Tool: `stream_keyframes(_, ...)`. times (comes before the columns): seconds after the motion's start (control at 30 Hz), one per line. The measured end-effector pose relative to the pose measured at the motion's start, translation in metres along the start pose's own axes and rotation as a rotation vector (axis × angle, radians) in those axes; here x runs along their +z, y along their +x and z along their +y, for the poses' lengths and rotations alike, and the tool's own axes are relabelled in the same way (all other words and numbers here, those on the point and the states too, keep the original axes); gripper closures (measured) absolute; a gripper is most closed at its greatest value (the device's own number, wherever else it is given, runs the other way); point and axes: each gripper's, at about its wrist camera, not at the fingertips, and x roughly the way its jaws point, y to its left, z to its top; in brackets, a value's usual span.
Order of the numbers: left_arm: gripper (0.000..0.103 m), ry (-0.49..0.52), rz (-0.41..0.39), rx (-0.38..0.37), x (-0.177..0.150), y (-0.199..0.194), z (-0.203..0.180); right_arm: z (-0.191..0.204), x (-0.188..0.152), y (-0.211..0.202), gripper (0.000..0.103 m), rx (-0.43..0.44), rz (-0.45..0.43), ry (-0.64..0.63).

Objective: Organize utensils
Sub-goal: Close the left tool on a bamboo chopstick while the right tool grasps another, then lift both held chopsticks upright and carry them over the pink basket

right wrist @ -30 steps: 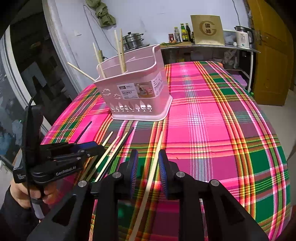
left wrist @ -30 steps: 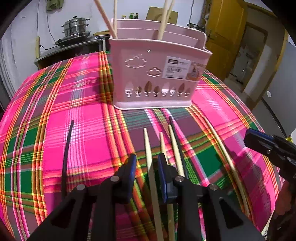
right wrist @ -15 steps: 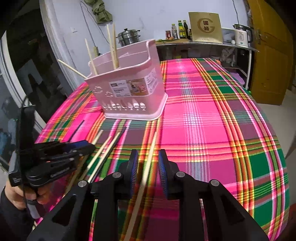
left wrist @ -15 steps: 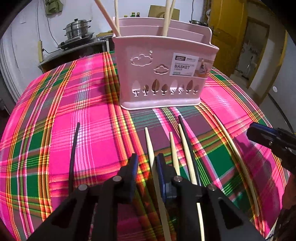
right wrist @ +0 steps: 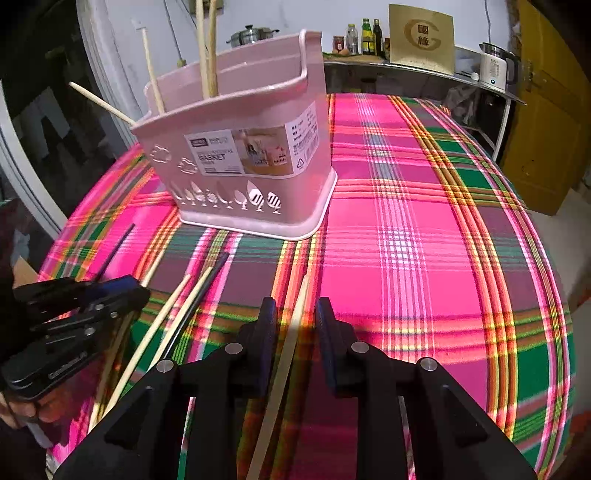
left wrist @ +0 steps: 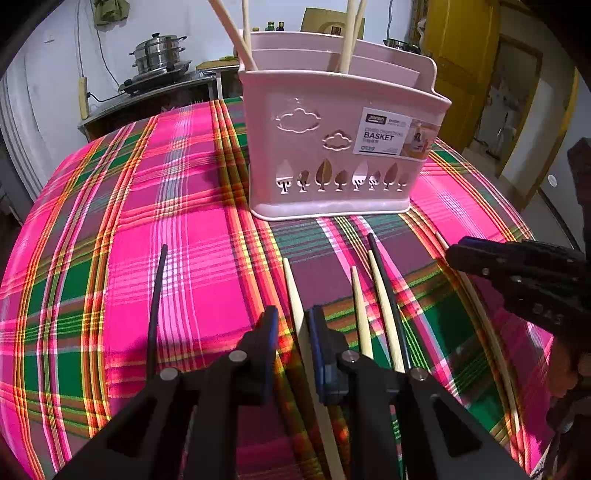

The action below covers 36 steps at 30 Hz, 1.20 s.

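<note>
A pink utensil basket (left wrist: 332, 147) stands on the plaid tablecloth and holds several pale chopsticks; it also shows in the right wrist view (right wrist: 243, 162). My left gripper (left wrist: 293, 325) is open and straddles a pale chopstick (left wrist: 291, 291) lying on the cloth. Two more pale chopsticks (left wrist: 380, 295) and a black one (left wrist: 384, 273) lie to its right, and another black chopstick (left wrist: 157, 295) lies to its left. My right gripper (right wrist: 295, 317) is open around a separate pale chopstick (right wrist: 295, 321) on the cloth.
The table (right wrist: 424, 240) is covered in pink and green plaid and curves off to its edges. A counter with a steel pot (left wrist: 159, 55) stands behind it. A shelf with bottles (right wrist: 365, 35) and a kettle (right wrist: 495, 68) is at the back, and a yellow door (right wrist: 546, 110) on the right.
Both grippers have moved forward toward the basket and down close to the cloth. Each still has a pale chopstick between its open jaws.
</note>
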Motion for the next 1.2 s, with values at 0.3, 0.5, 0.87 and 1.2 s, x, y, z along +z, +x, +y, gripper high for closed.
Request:
stream_keyframes(0.3, 0.085, 0.023, 0.024, 0.011, 0.013, 0.01, -0.006, 0.008, 0.008, 0.013, 0.096, -0.055, 0.031, -0.042)
stream_keyframes(0.5, 0.096, 0.029, 0.026, 0.021, 0.016, 0.011, -0.011, 0.009, 0.009, 0.011, 0.098, -0.045, 0.034, -0.043)
stream_keyframes(0.87, 0.097, 0.002, -0.062, -0.024, 0.032, -0.039, -0.006, 0.016, 0.023, -0.039, 0.098, 0.006, -0.083, -0.039)
stream_keyframes(1.2, 0.097, -0.007, -0.197, -0.054, 0.051, -0.106, 0.002, 0.026, 0.037, -0.097, 0.098, 0.029, -0.215, -0.058)
